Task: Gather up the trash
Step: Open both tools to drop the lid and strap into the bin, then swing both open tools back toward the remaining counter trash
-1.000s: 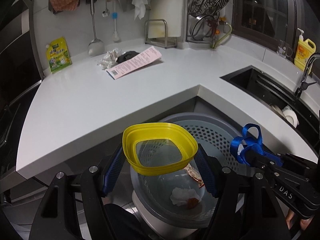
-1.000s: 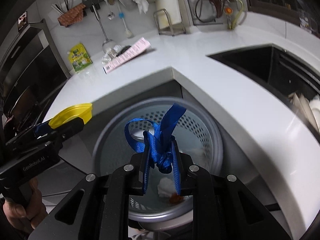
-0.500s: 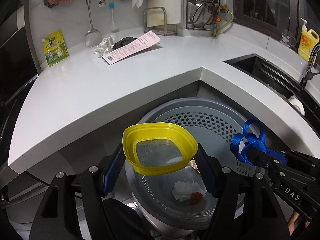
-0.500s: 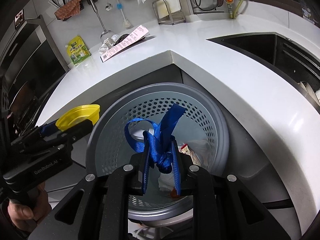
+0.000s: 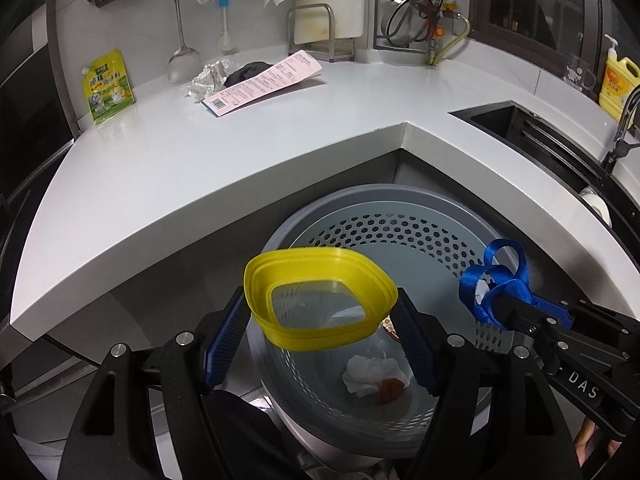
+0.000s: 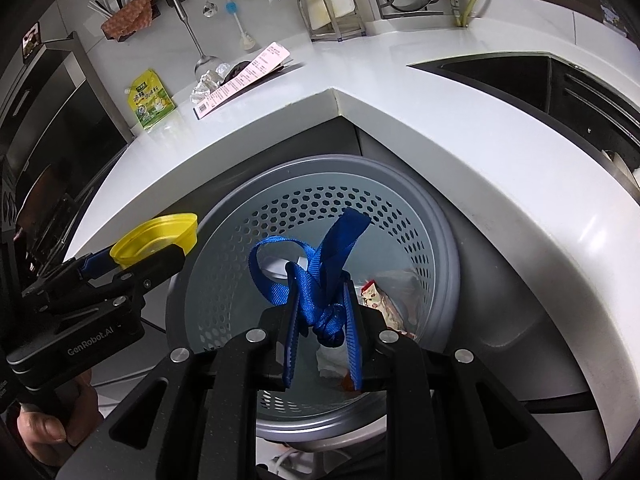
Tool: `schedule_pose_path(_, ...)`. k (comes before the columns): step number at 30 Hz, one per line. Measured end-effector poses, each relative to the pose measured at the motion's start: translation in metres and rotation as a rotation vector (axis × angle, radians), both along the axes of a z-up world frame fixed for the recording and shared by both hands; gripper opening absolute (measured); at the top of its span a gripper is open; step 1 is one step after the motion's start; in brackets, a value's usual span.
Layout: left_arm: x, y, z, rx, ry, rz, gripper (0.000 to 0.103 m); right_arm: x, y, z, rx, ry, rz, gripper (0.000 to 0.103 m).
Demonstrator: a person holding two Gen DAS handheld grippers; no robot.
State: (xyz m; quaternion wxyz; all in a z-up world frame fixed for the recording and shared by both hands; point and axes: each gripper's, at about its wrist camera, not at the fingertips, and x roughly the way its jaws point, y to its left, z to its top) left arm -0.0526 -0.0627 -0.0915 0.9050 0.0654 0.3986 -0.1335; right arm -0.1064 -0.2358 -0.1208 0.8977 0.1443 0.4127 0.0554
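My left gripper (image 5: 320, 312) is shut on a yellow-rimmed clear plastic container (image 5: 320, 300) and holds it above the near-left rim of the grey perforated trash bin (image 5: 400, 224); the container also shows in the right wrist view (image 6: 156, 236). My right gripper (image 6: 322, 304) is shut on a knotted blue ribbon (image 6: 316, 276) and holds it over the bin's opening (image 6: 320, 208); the ribbon also shows in the left wrist view (image 5: 496, 284). White tissue (image 5: 368, 372), an orange scrap and a snack wrapper (image 6: 376, 300) lie in the bin.
The bin stands on the floor in the inner corner of a white L-shaped counter (image 5: 200, 152). On the counter at the back lie a pink paper slip (image 5: 264, 84), crumpled foil (image 5: 208, 80), a dark item and a yellow-green pouch (image 5: 108, 88). A sink (image 5: 540, 132) is at the right.
Both grippers have drawn back and risen a little from the counter, so more of the bin shows below them. Both grips are unchanged.
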Motion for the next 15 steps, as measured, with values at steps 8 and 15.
schedule_pose_path(8,-0.0005,0.0046,0.0014,-0.016,-0.002,0.015,0.082,-0.0049,-0.0047,0.0026,0.012,-0.017,-0.023,0.041)
schedule_pose_path(15,-0.0008,0.0060,0.0017,-0.017,-0.004,0.018,0.084,-0.0038,-0.0051,0.0037,0.017,-0.020,-0.028,0.044)
